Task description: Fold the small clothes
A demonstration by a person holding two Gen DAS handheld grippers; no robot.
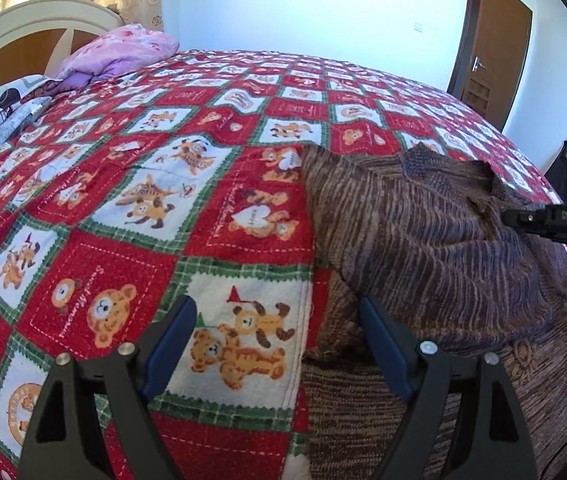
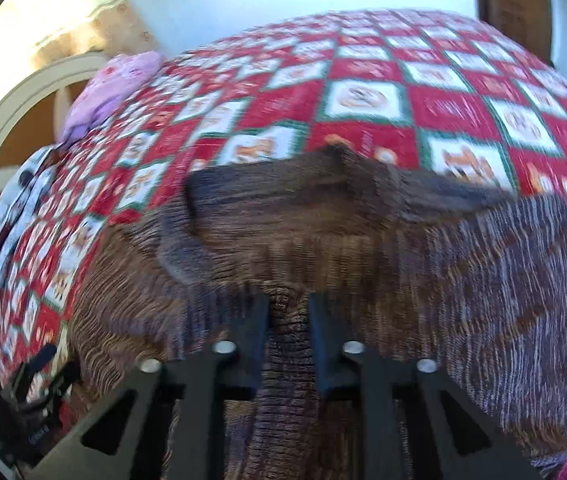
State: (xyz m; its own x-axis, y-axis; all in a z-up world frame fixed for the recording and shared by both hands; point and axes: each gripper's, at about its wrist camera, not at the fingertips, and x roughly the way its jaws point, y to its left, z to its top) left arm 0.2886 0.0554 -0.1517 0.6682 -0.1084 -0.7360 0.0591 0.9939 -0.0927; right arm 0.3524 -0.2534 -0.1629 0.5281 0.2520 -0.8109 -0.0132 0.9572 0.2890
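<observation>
Right gripper has the sweater, left one is wide open off its edge

The right gripper (image 2: 288,322) has its fingers nearly closed on a bunched ridge of the brown knit sweater (image 2: 363,248), and the picture is blurry, so I'd guess it's mid-swing with a flap lifted. The rest of the sweater spreads ahead of and to both sides of those fingers on the teddy-bear quilt (image 2: 367,92). The left gripper (image 1: 279,340) is spread wide and holds nothing: its right finger (image 1: 383,344) hangs over the sweater's left edge, while its left finger is over bare quilt. That edge runs straight away between the fingers, so the left one is nearer it for the next pinch, I reckon.
</observation>
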